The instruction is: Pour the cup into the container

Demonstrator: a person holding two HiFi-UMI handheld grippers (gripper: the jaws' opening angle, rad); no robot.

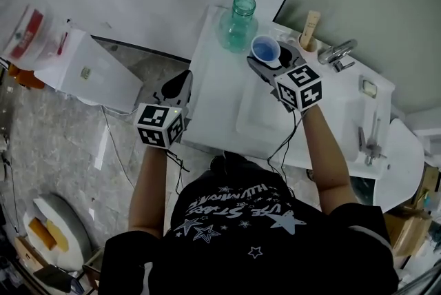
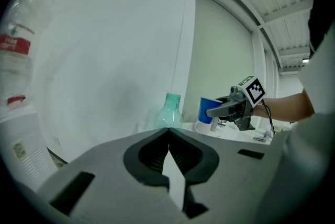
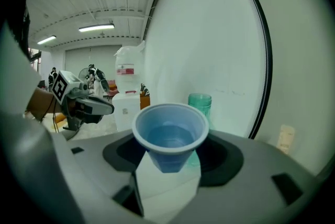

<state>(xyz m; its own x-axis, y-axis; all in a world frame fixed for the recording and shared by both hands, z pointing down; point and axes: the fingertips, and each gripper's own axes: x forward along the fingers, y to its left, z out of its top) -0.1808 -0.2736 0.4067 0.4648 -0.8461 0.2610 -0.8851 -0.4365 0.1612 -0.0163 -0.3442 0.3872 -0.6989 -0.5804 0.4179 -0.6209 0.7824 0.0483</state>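
My right gripper (image 1: 267, 59) is shut on a blue paper cup (image 1: 265, 49), held upright just above the white counter (image 1: 213, 94). The right gripper view shows the cup (image 3: 170, 134) between the jaws with clear liquid inside. A green transparent bottle-shaped container (image 1: 239, 23) with an open mouth stands just left of and behind the cup, and its rim (image 3: 200, 104) shows behind the cup. My left gripper (image 1: 180, 81) hovers off the counter's left edge, jaws shut on nothing. From the left gripper view the container (image 2: 168, 111) and the cup (image 2: 208, 110) stand side by side.
A sink basin (image 1: 262, 114) lies in the counter under my right arm, with a faucet (image 1: 337, 51) and a cream tube (image 1: 310, 28) at its far right. A white box-like dispenser (image 1: 86, 66) carrying a large water jug (image 1: 31, 32) stands on the floor at left.
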